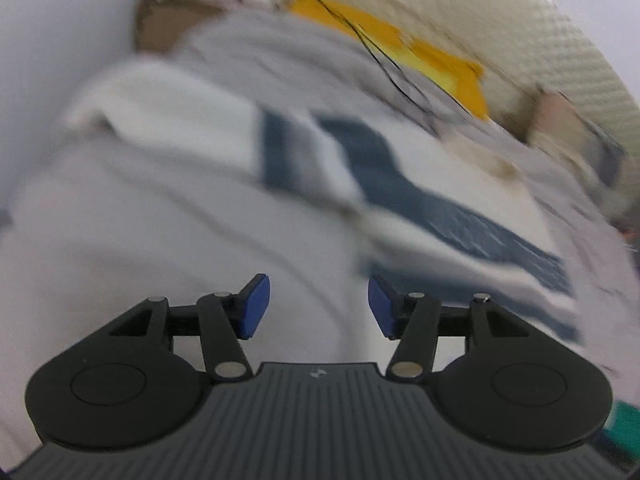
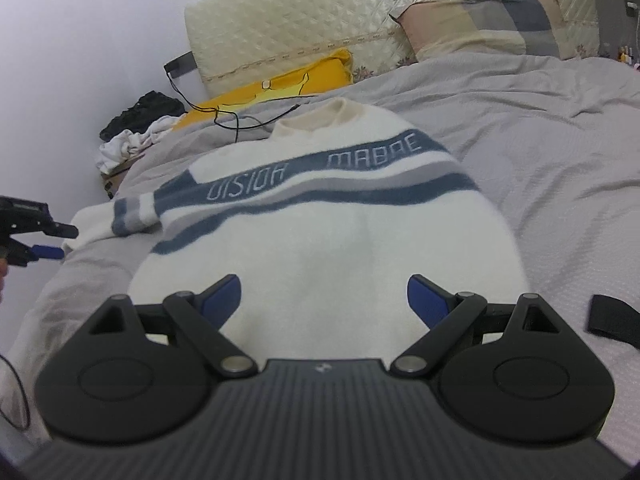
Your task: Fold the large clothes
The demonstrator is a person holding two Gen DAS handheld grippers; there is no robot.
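Right wrist view takes in a bed covered by a grey sheet (image 2: 520, 128), with a quilted cream headboard (image 2: 320, 12) behind it and a pillow in blocks of grey and beige (image 2: 488, 20) leaning against that. Spread flat on the sheet is the sweater (image 2: 320, 232) — white, with blue and grey bands across the chest and lettering knitted into the widest blue band, collar toward the headboard. One sleeve (image 2: 132, 212) lies folded across toward the left edge of the bed. A yellow cushion (image 2: 288, 80) sits beyond the collar, a thin black cable (image 2: 236, 118) trails over the sheet near it, and a heap of dark and white clothes (image 2: 132, 132) lies by the wall.

The right gripper (image 2: 324, 300) hovers over the sweater's lower hem, jaws spread wide, nothing between its blue pads. The left gripper (image 2: 52, 242) shows at the frame's left edge, off the side of the bed near the folded sleeve.

Left wrist view is heavily blurred — the left gripper (image 1: 319, 306) stands partly open and empty above the sheet, with the sweater (image 1: 400, 184) ahead and to the right.
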